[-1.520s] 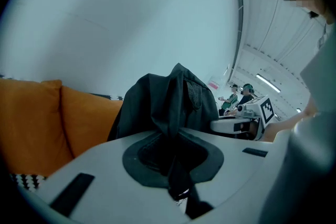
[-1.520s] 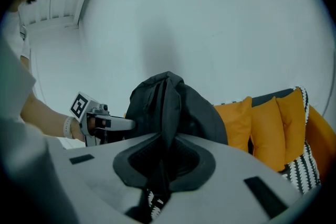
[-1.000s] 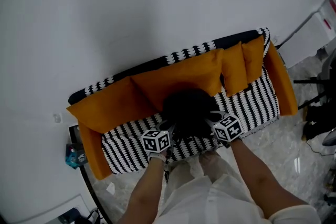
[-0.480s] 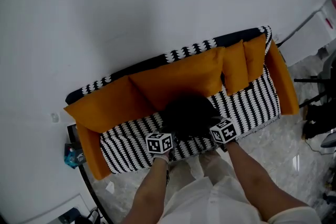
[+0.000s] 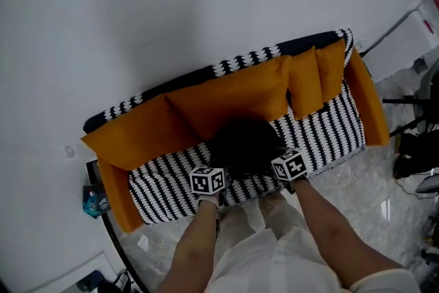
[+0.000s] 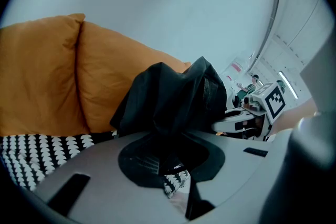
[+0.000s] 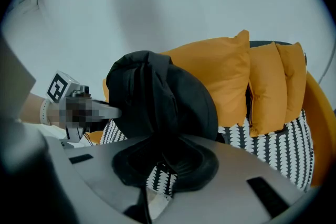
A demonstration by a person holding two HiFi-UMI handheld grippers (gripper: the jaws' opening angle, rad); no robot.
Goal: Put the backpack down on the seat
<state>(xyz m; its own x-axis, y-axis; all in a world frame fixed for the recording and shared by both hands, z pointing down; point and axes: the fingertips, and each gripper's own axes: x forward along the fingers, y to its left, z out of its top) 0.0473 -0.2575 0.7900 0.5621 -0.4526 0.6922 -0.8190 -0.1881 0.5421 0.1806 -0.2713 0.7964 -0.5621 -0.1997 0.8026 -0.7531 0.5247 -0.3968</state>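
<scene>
Backpack looks settled on the sofa seat, upright between both grippers. The left gripper pinches its fabric. The right gripper has just been opening its jaws, with fabric between them.

Pretty dim, flat light with a cool bluish cast. Both gripper views are fisheye, with bent edges and black corners. The backpack is a detail-less dark blob. There's a soft shadow on the wall.

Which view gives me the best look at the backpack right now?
The right gripper view: the backpack appears large and central, its rounded body clear against the orange cushions. The left gripper view shows a crumpled side; the head view only a small dark shape.
</scene>
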